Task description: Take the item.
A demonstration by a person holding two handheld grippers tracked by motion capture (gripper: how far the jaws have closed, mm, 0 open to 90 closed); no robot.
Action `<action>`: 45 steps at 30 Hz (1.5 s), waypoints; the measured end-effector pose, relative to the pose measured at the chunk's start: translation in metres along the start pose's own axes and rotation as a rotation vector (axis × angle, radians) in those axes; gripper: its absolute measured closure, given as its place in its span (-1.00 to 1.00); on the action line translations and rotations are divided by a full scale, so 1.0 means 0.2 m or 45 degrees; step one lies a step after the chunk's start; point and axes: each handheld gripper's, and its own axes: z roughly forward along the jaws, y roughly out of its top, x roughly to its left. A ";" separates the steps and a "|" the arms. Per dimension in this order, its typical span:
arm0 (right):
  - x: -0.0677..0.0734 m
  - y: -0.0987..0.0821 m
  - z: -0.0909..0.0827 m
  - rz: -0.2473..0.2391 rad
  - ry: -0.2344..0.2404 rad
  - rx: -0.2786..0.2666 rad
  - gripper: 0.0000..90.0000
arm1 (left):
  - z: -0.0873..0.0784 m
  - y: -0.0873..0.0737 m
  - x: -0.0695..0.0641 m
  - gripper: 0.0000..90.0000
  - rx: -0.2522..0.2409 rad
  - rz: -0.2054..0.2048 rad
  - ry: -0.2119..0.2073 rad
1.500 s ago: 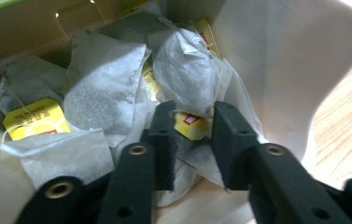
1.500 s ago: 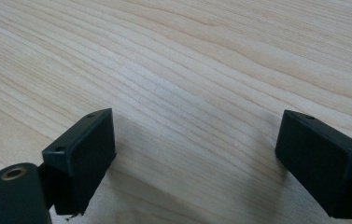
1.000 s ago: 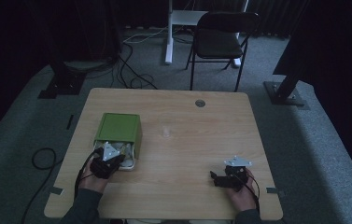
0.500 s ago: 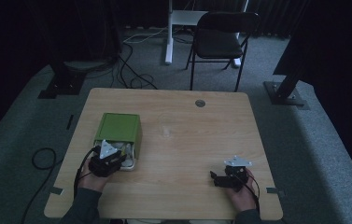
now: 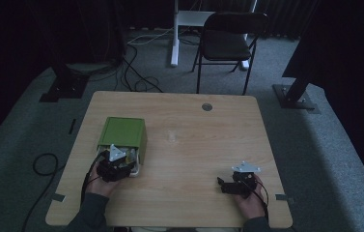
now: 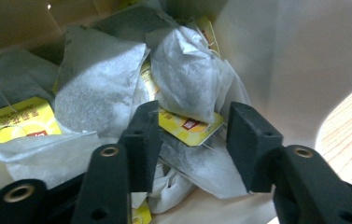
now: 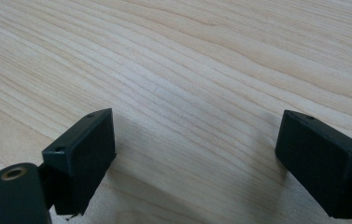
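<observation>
Green box (image 5: 121, 134): near the table's (image 5: 194, 145) left edge, open end toward the person.
Left gripper (image 6: 190, 128): jaws open, straddling a yellow-tagged tea bag (image 6: 185, 88).
Right gripper (image 7: 194, 154): jaws wide open, empty, at front right.

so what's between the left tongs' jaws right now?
A yellow tea bag tag sits in the gap of the open left tongs, with paper tea bags behind it, per the left gripper view.

Black blocky fingers (image 7: 82, 154), brass-ringed screw holes, dark sleeves (image 5: 89, 217)
</observation>
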 end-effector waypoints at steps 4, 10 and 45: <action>0.00 0.00 0.00 0.000 0.000 0.000 -0.74 | -0.01 0.00 0.00 0.47 0.007 0.007 0.013; 0.00 0.00 0.00 0.001 0.000 0.000 -0.74 | -0.05 -0.01 0.01 0.74 -0.006 0.016 0.005; 0.00 0.00 0.00 0.001 -0.001 -0.001 -0.74 | -0.37 0.08 -0.03 0.96 -0.189 0.087 -0.004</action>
